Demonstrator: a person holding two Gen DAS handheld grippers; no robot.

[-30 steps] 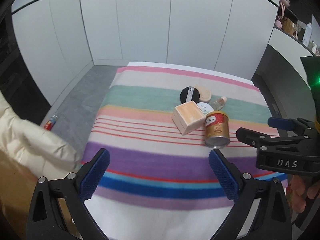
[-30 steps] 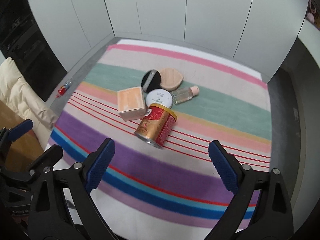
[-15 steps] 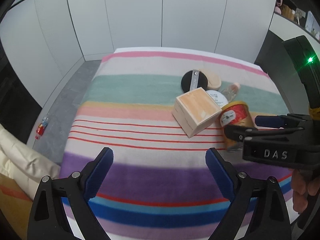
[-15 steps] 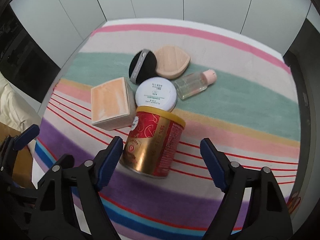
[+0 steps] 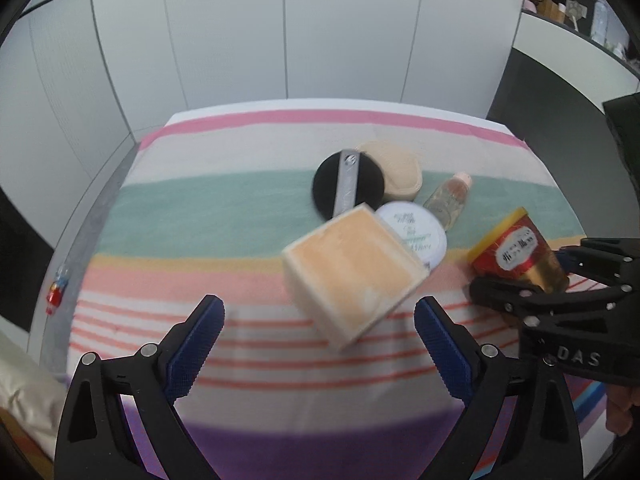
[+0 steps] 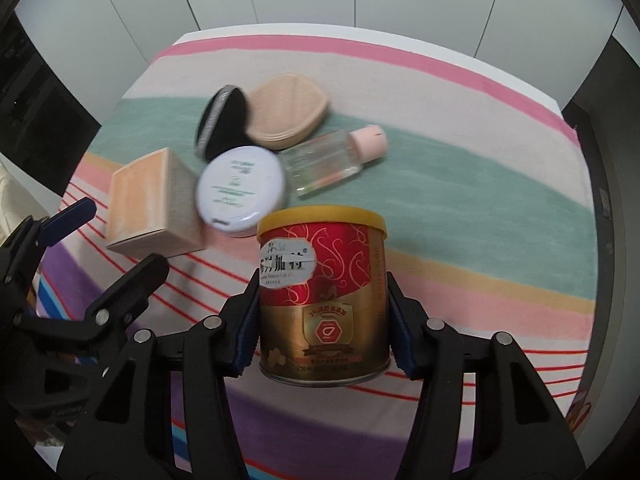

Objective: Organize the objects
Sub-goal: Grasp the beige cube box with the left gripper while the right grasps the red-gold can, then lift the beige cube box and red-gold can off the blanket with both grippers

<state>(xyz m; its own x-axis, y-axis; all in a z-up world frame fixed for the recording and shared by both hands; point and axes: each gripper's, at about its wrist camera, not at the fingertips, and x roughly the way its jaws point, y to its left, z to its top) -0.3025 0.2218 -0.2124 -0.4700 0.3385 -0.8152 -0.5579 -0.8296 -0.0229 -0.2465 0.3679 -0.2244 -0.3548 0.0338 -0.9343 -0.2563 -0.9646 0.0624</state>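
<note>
right hand-held gripper [image 6: 324,326] just closed, clamped on red-gold tin [image 6: 324,296], label text too blurred to read, near striped worktop's [image 6: 460,184] front edge, left hand-held gripper [image 5: 320,344] jaws apart before peach box [image 5: 352,272], "DAS" on the right one's body

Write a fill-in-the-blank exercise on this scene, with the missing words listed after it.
1. The right gripper is shut on the red and gold ____.
2. The clear bottle has a ____ cap.
3. The left gripper is open, and the thing nearest its fingers is the peach ____.
4. The black puff lies against the ____ puff.

Missing words: can; pink; box; beige
</note>
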